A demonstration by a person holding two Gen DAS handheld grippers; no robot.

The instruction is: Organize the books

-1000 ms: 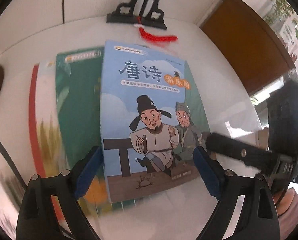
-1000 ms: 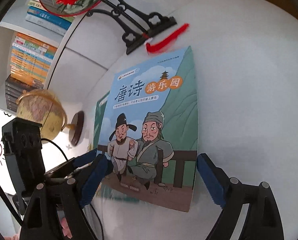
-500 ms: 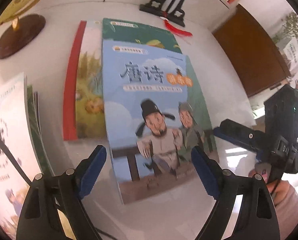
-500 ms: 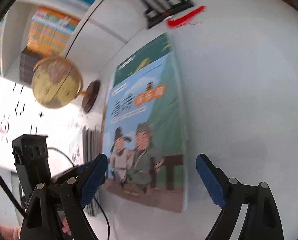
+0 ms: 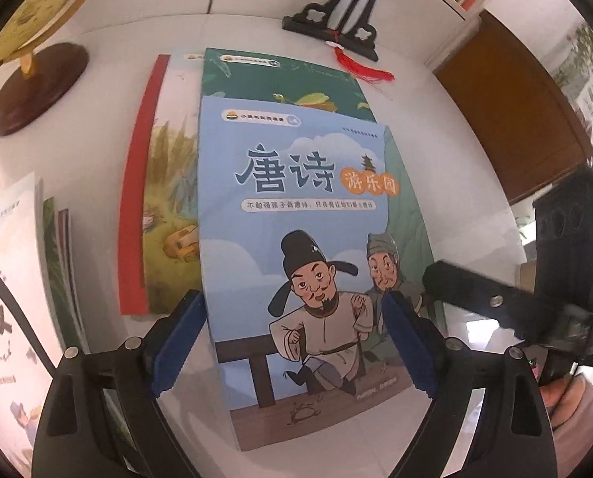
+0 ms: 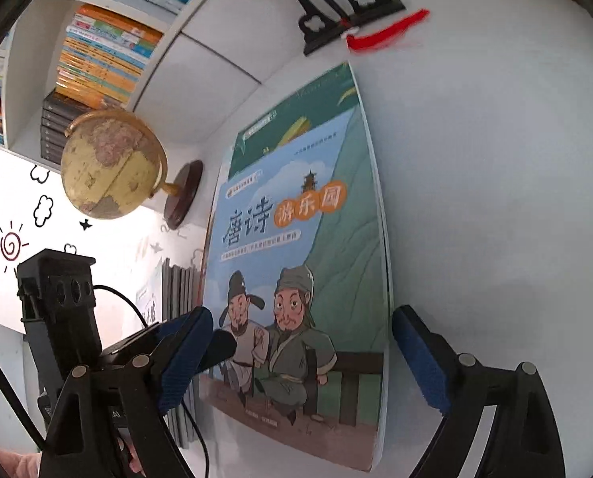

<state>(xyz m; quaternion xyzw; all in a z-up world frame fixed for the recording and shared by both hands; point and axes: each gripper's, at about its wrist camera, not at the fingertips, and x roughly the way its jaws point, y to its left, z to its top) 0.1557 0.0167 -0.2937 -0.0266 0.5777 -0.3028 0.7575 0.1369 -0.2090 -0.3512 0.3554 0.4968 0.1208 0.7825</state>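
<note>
A blue picture book point(image 5: 296, 239) with two cartoon men on its cover lies flat on the white table point(image 5: 435, 127). It tops a green book point(image 5: 280, 75) and a red-spined book point(image 5: 137, 199). My left gripper point(image 5: 292, 342) hangs open above the blue book's near end, one pad on each side, touching nothing. In the right wrist view the same blue book point(image 6: 296, 259) lies between the pads of my right gripper point(image 6: 296, 358). Its jaws are closing slightly and still stand wide, with no pad pressing on the book. The right gripper's black finger point(image 5: 467, 290) reaches in beside the book's right edge.
More books point(image 5: 13, 279) lie at the table's left. A globe point(image 6: 113, 163) on a brown base point(image 5: 37, 87) stands at the back left. A black stand point(image 5: 336, 28) with a red tassel point(image 5: 364, 67) sits behind the pile. Filled shelves point(image 6: 97, 59) line the wall; a brown cabinet point(image 5: 515, 119) stands right.
Both wrist views have shifted and rolled; the left one now takes in the globe base and the side books. The pile has kept its place. Both grippers stay wide.
</note>
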